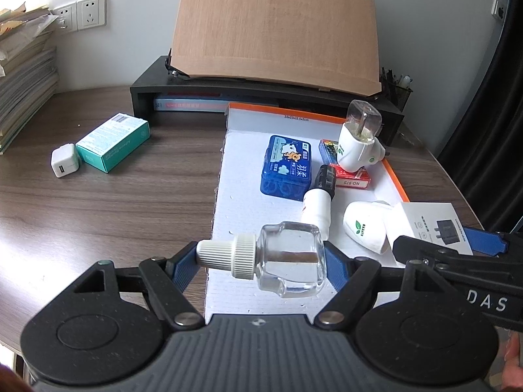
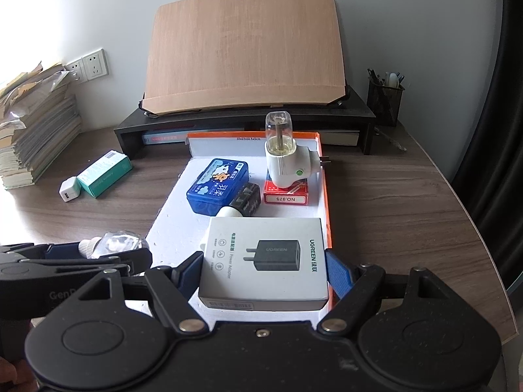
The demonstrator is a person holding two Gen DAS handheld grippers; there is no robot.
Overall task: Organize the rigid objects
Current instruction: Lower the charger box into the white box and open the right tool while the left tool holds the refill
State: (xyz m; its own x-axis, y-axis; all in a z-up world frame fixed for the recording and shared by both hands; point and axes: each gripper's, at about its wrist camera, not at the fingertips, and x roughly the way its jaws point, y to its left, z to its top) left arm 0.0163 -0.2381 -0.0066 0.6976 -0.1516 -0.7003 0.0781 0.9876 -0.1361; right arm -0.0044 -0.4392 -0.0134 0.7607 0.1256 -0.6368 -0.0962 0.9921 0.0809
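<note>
Left hand-held gripper (image 1: pixel 261 258) clamps glass bottle (image 1: pixel 287 261), right hand-held gripper (image 2: pixel 263 263) clamps adapter box (image 2: pixel 264 261), both over white tray (image 1: pixel 235 170) near edge; left of tray: bare bench (image 1: pixel 108 215), one teal box (image 1: pixel 112 142), one white charger (image 1: pixel 64 165)

Clear bottle (image 1: pixel 287 258) sideways, adapter box (image 2: pixel 264 261) flat

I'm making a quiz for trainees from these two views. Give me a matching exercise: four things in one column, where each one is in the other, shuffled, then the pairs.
Things
1. glass bottle
2. adapter box
3. teal box
4. blue tin

Places
A. on the desk, beside the white charger
B. lying inside the tray
C. between the right gripper's fingers
D. between the left gripper's fingers

Pairs: 1-D, 2-C, 3-A, 4-B
</note>
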